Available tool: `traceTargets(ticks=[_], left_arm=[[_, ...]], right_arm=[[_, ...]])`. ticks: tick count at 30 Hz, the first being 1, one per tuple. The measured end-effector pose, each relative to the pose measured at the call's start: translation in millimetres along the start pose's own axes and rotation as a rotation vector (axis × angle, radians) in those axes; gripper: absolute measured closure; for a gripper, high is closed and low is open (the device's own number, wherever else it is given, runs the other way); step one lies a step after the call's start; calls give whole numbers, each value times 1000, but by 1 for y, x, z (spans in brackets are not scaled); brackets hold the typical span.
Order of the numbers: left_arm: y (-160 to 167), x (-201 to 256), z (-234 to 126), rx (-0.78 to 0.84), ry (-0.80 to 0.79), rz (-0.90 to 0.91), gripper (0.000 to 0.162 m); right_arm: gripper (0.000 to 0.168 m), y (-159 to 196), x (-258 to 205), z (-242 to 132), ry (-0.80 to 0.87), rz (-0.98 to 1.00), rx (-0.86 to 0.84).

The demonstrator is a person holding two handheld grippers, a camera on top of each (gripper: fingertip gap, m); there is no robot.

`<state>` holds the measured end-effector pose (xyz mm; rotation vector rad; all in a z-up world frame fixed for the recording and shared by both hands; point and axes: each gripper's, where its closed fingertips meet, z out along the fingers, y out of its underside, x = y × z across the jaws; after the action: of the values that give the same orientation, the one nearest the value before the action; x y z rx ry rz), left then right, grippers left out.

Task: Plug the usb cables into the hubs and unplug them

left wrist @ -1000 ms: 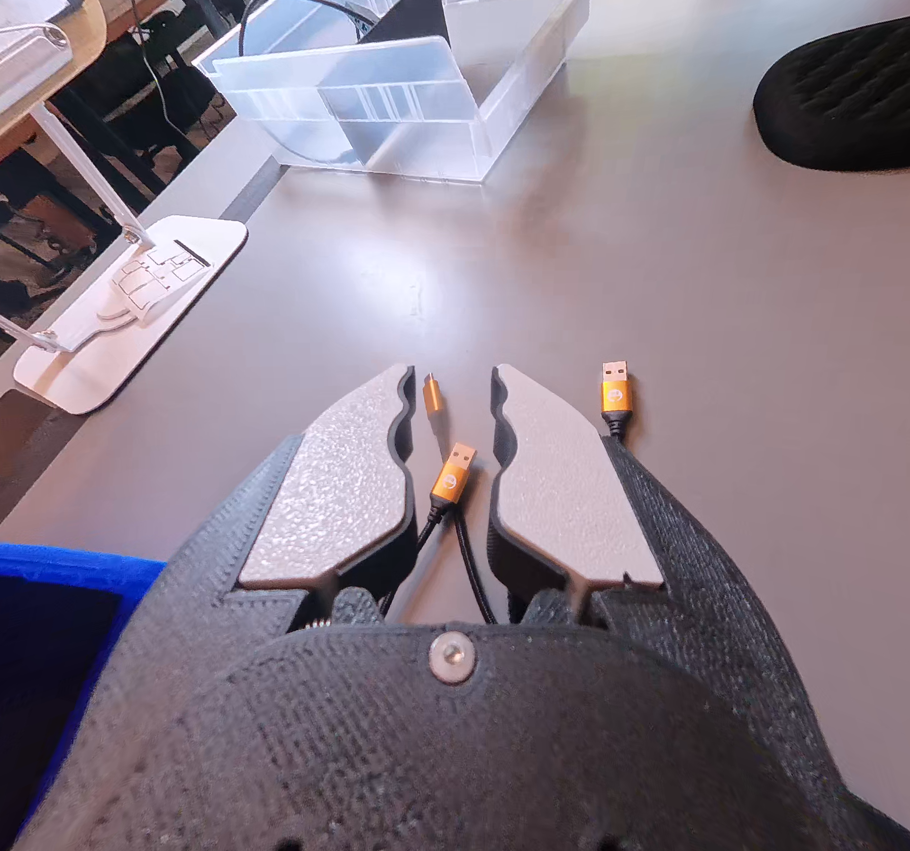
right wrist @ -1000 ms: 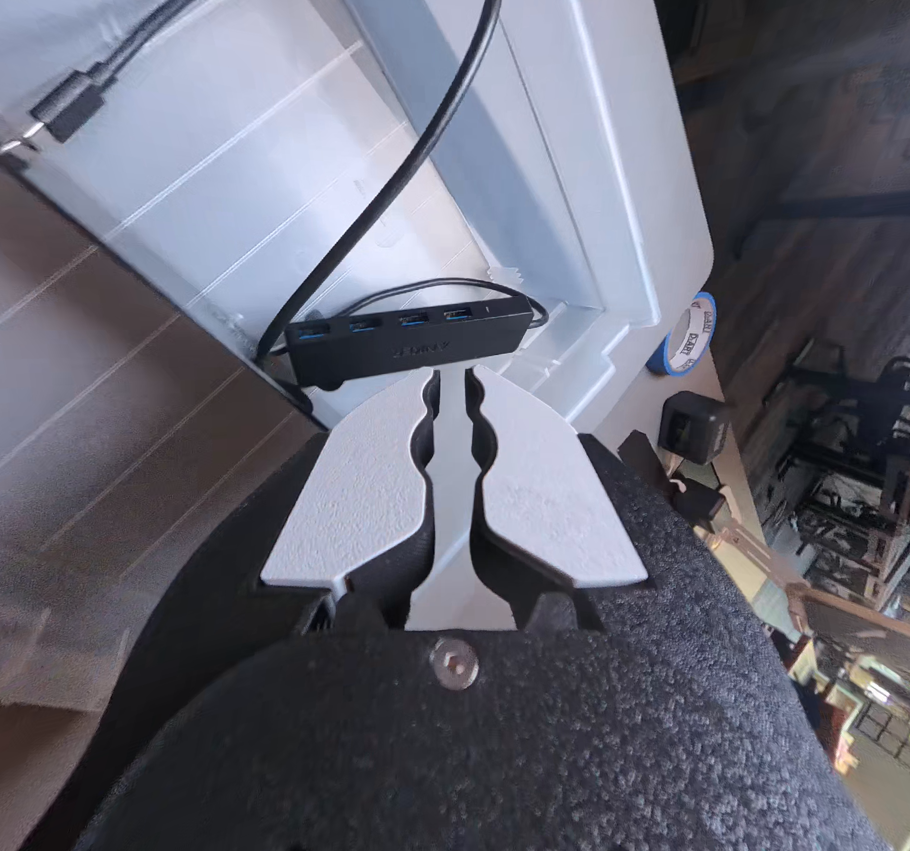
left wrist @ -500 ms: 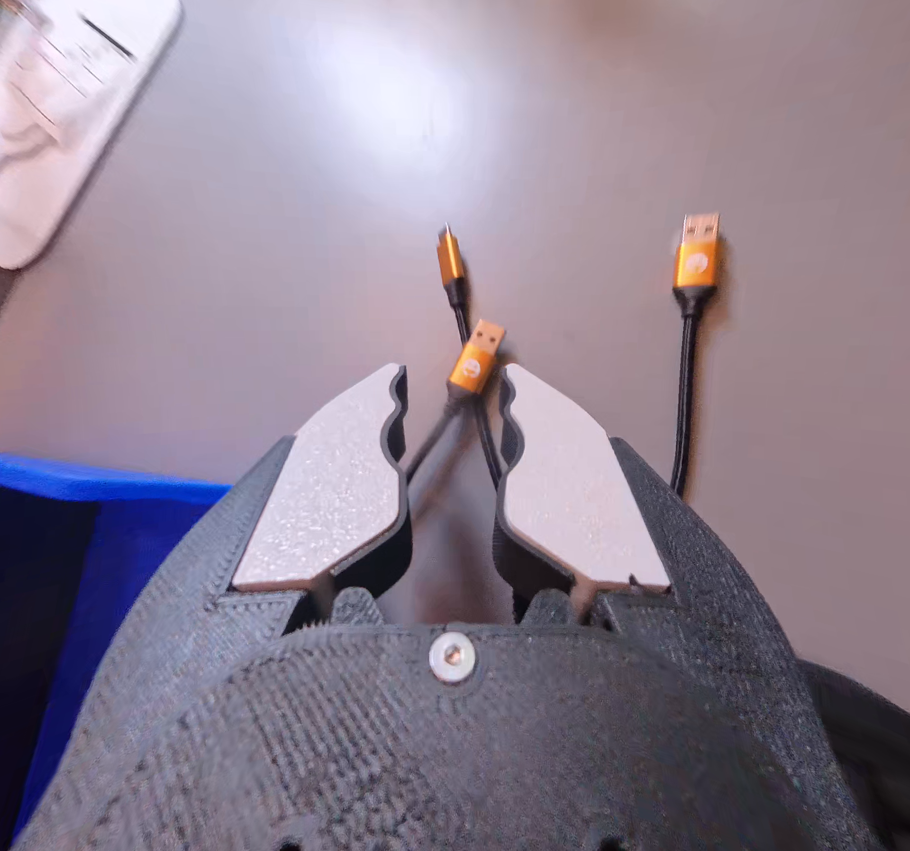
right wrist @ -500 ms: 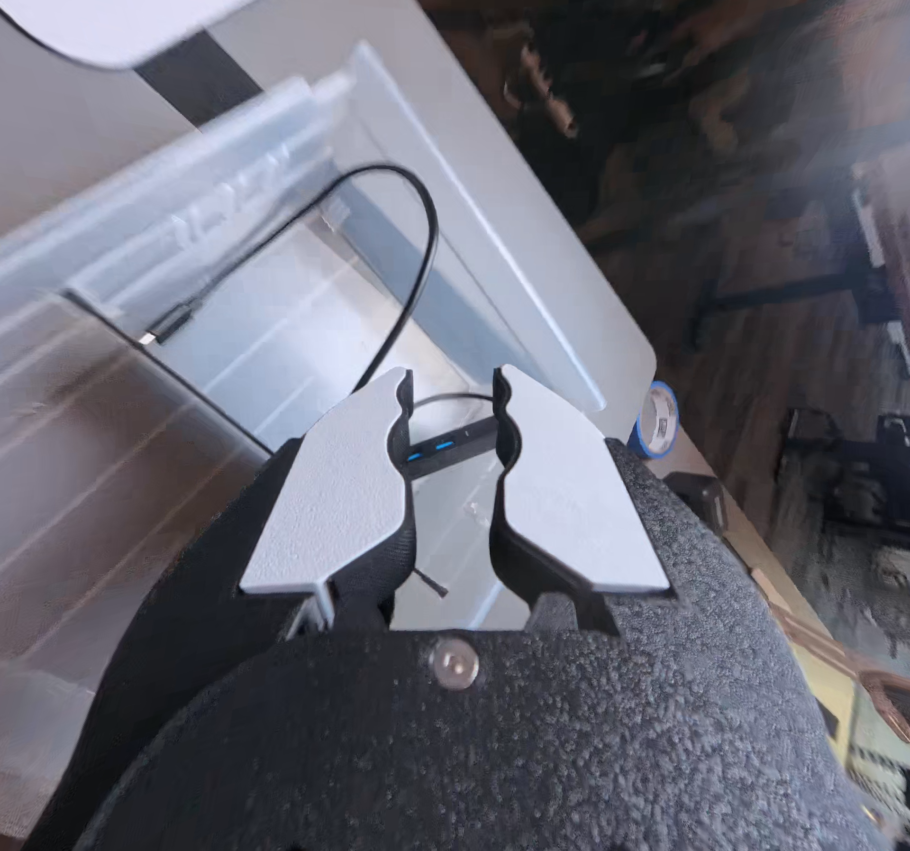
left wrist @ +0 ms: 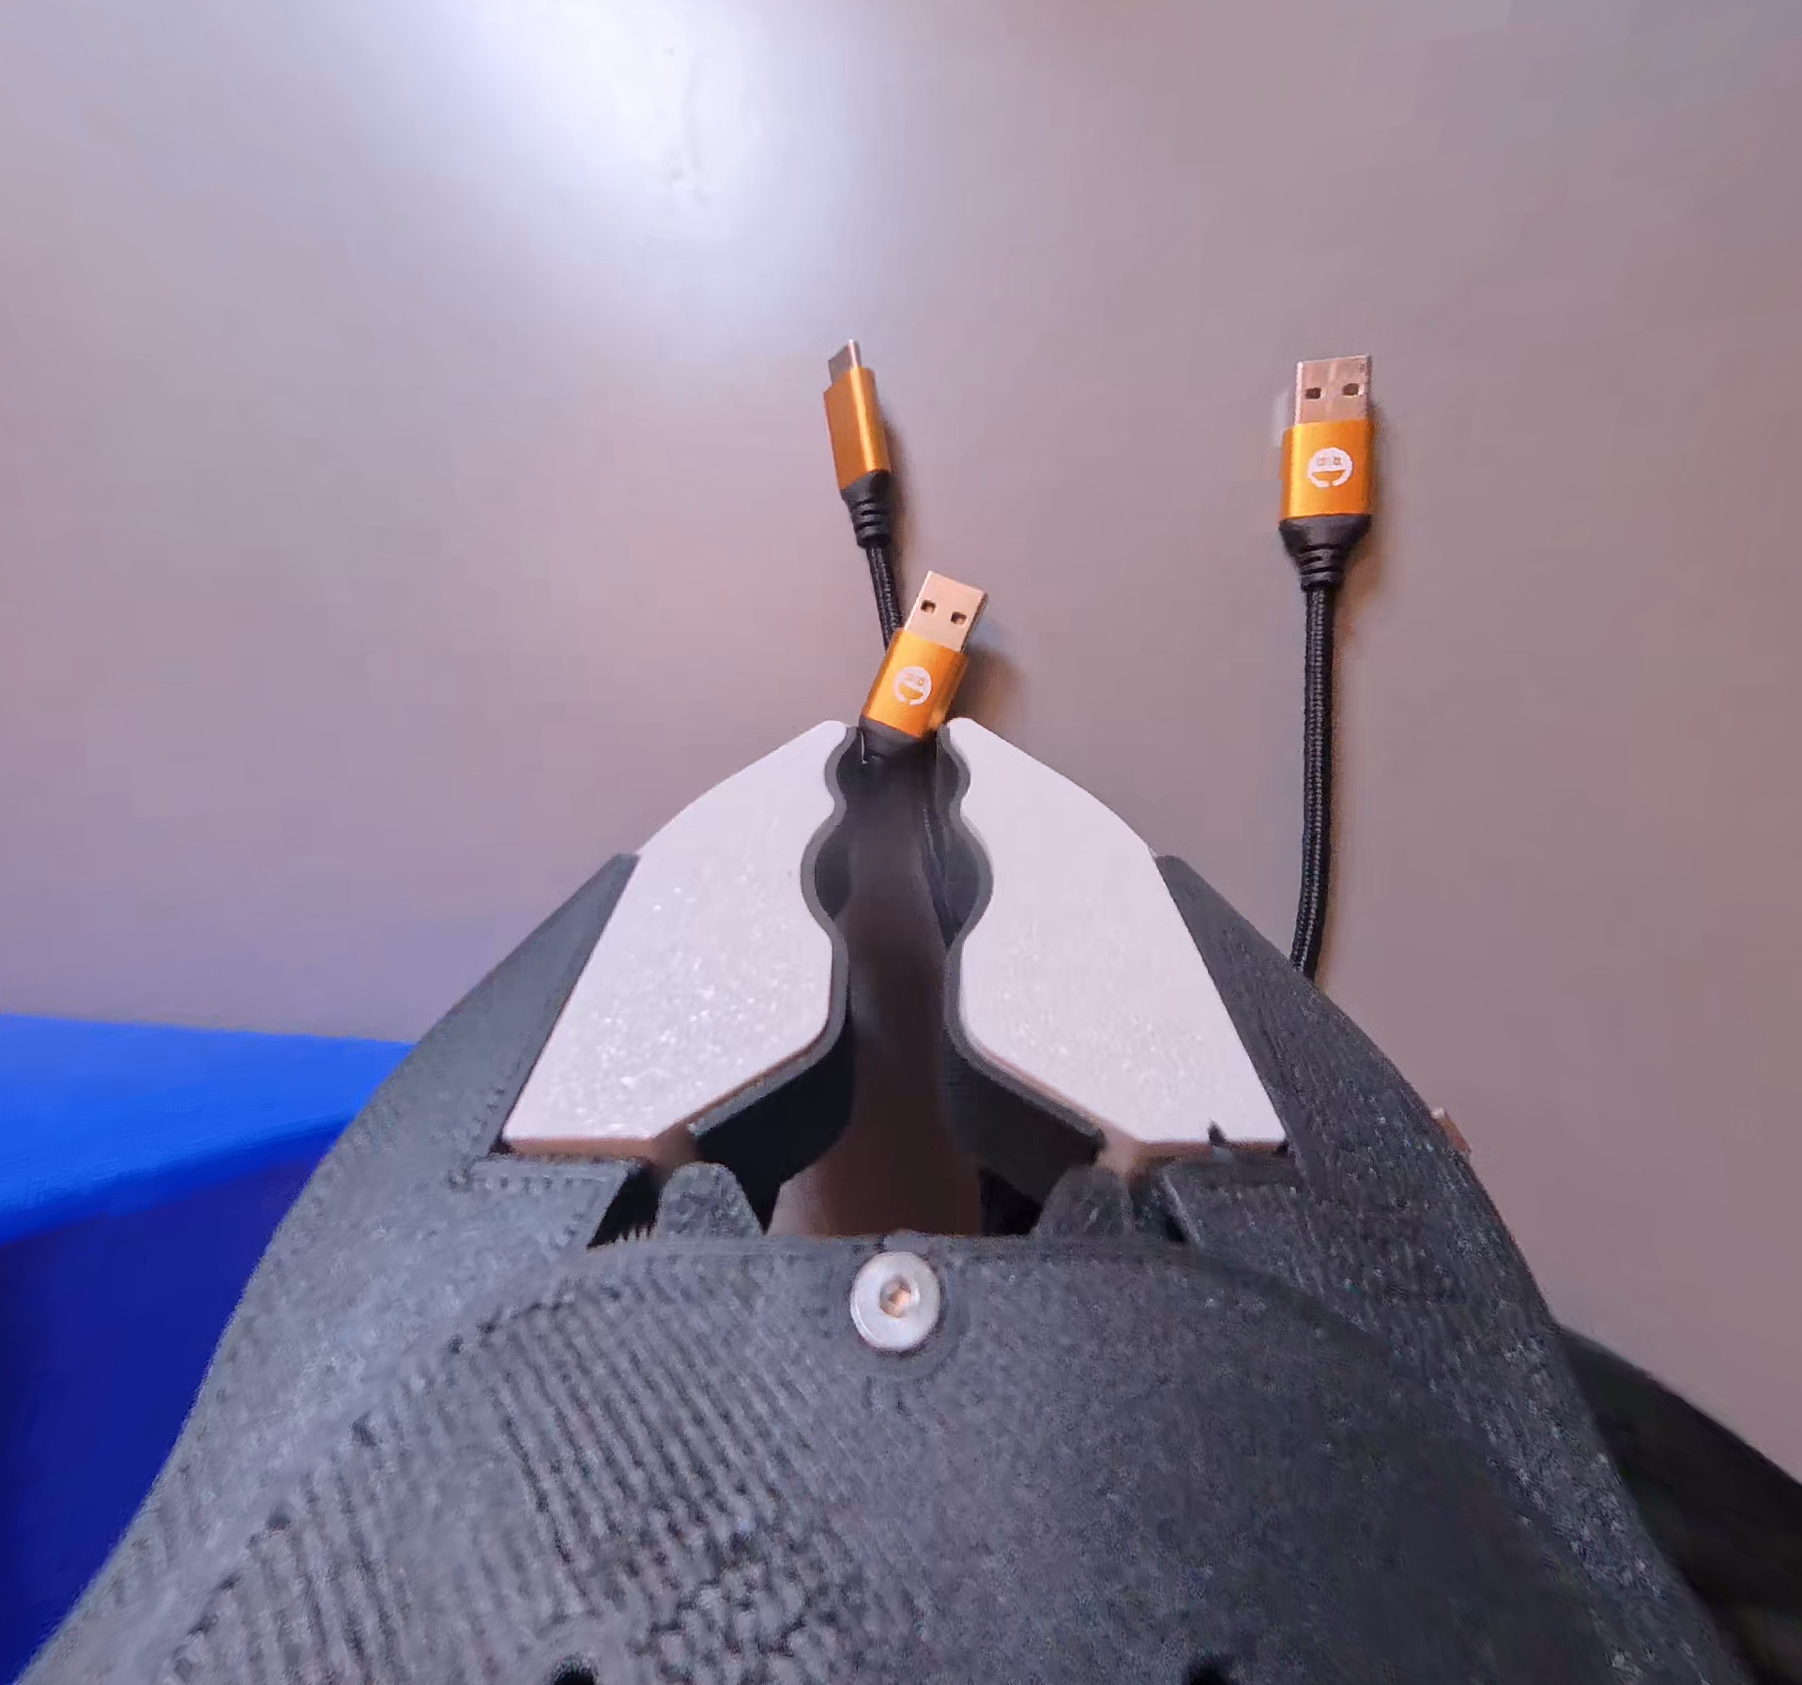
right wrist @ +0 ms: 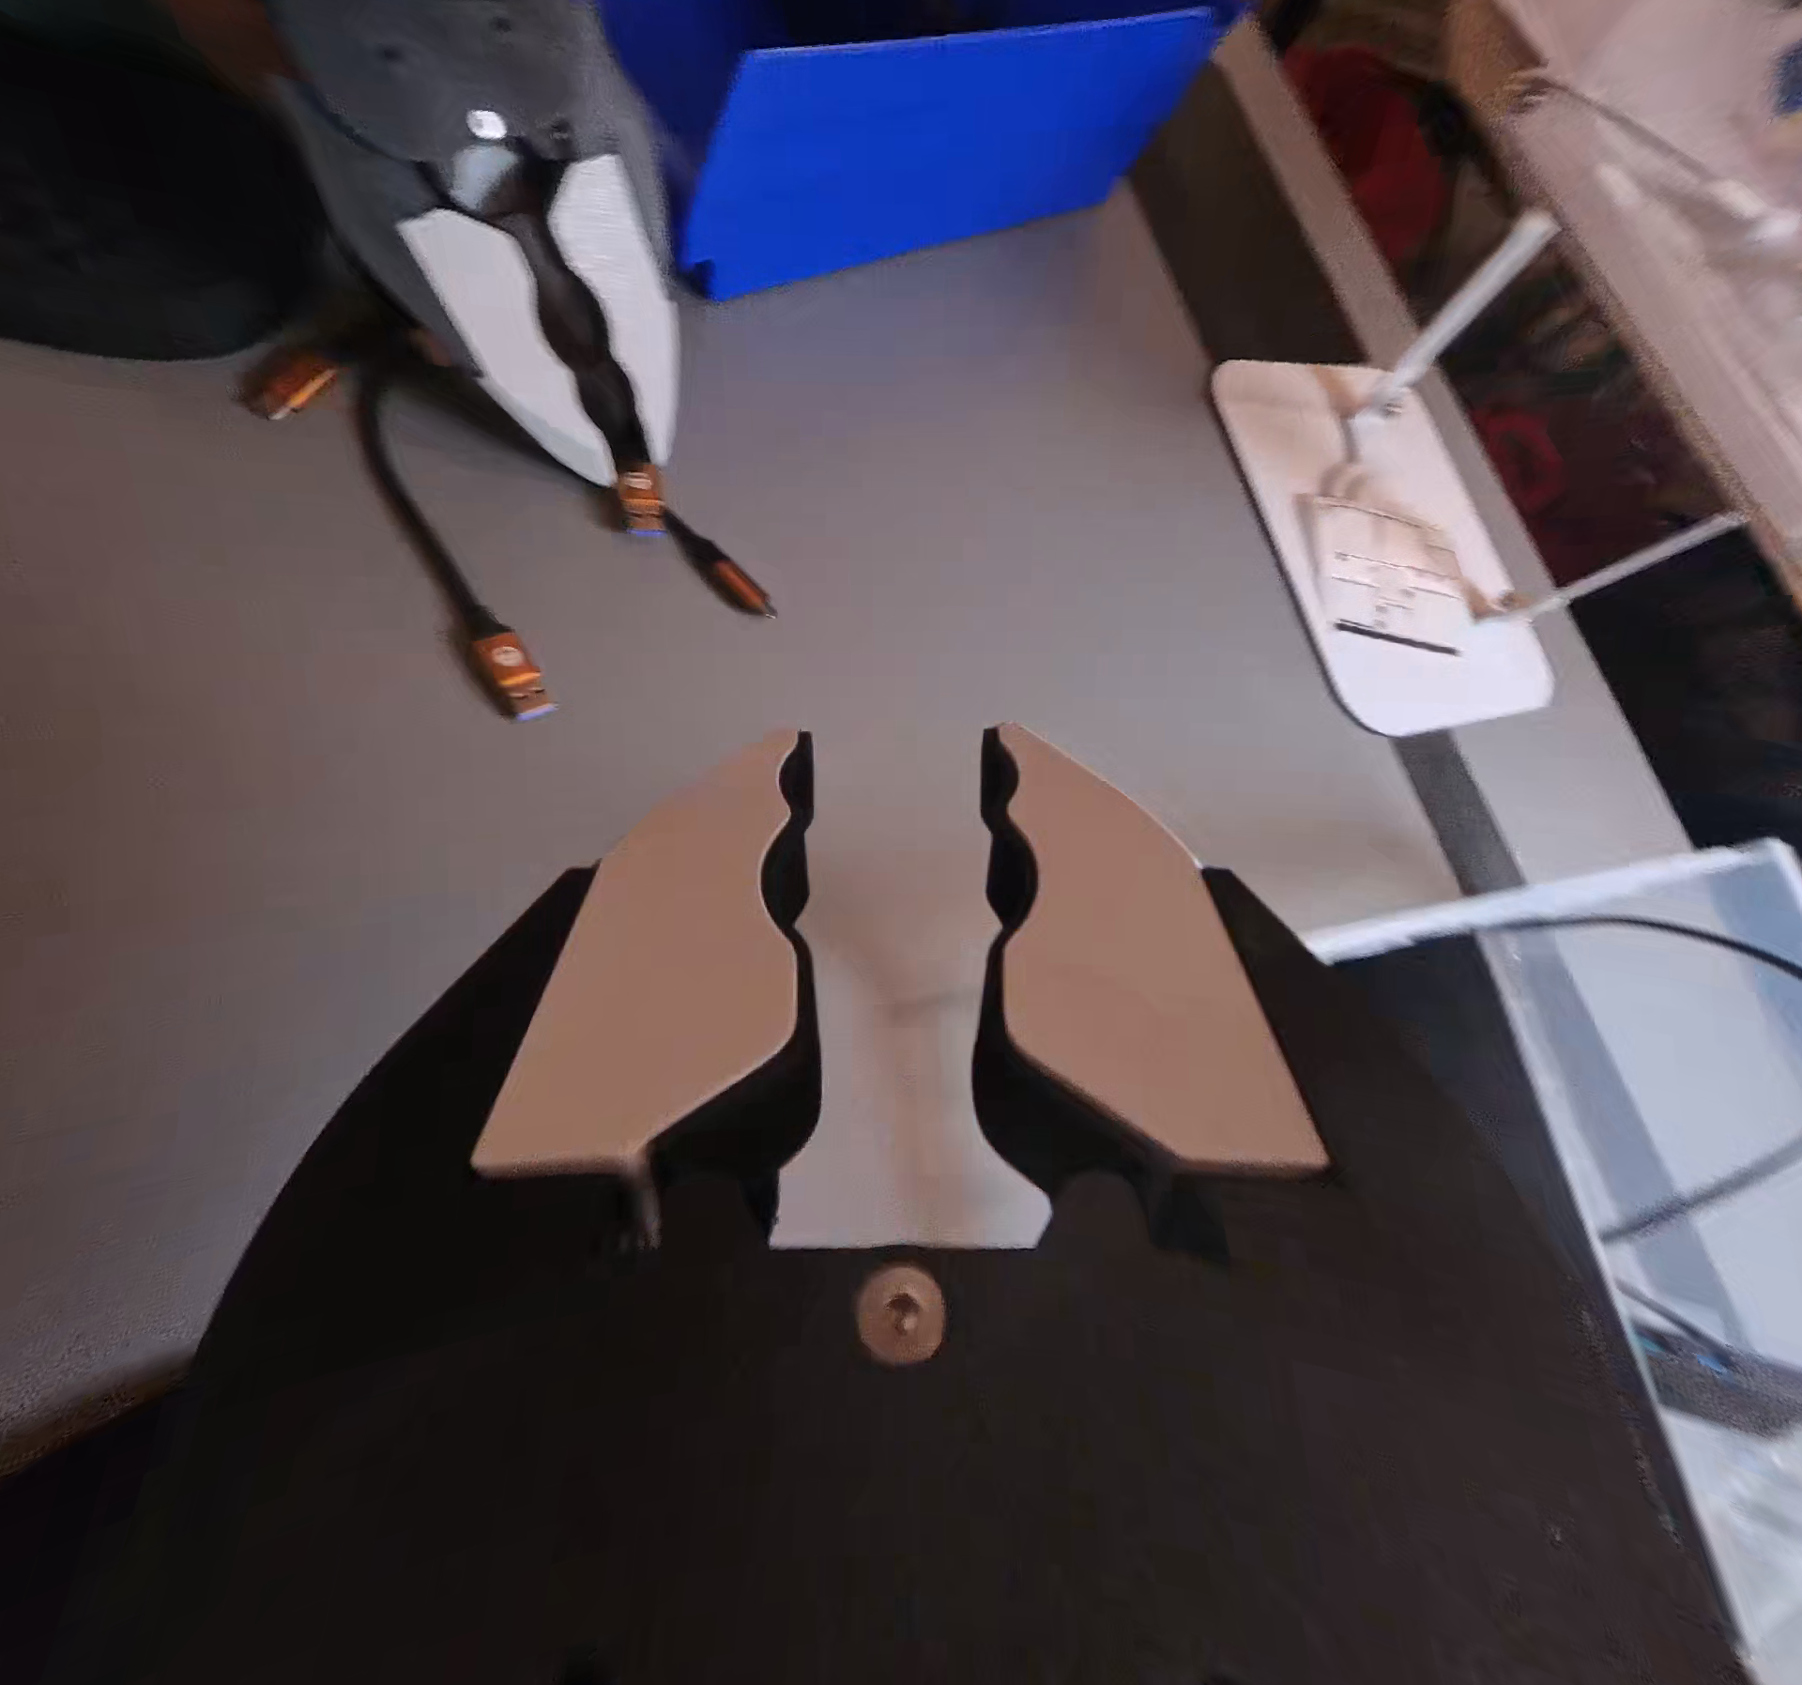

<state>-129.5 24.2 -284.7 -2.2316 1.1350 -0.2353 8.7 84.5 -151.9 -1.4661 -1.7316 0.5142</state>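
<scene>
A grey worktop carries a blue bin at its far edge. A white flat stand with thin white rods rising from it lies near the worktop's right edge. A clear plastic bin sits at near right. In the left wrist view, the blue bin shows at lower left.
</scene>
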Motion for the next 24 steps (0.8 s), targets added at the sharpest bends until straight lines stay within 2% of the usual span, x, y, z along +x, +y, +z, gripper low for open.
traceTargets(ticks=[4, 7, 10, 12, 13, 15, 17, 19, 24], left_arm=[[-26, 32, 12, 27, 70, 102, 148], [-50, 57, 7, 79, 132, 148, 148], [-82, 72, -3, 194, 183, 114, 148], [-94, 68, 0, 228, 159, 65, 143], [-96, 64, 4, 233, 139, 44, 127], [-99, 60, 4, 274, 162, -3, 113], [-104, 52, -8, 344, 167, -44, 112], [-105, 36, -25, 392, 97, -42, 112], [-87, -7, -65, 452, -88, -67, 116]], right_arm=[[133, 6, -55, 35, -164, -146, -105], [123, 31, -71, 53, -243, -239, -245], [121, 48, -82, 60, -308, -248, -281], [115, 50, -88, 60, -352, -205, -276], [113, 47, -87, 58, -357, -174, -262], [110, 39, -78, 56, -330, -120, -237], [110, 33, -71, 54, -306, -91, -231], [113, 30, -70, 59, -289, -93, -244], [118, 22, -89, 95, -328, -53, -290]])
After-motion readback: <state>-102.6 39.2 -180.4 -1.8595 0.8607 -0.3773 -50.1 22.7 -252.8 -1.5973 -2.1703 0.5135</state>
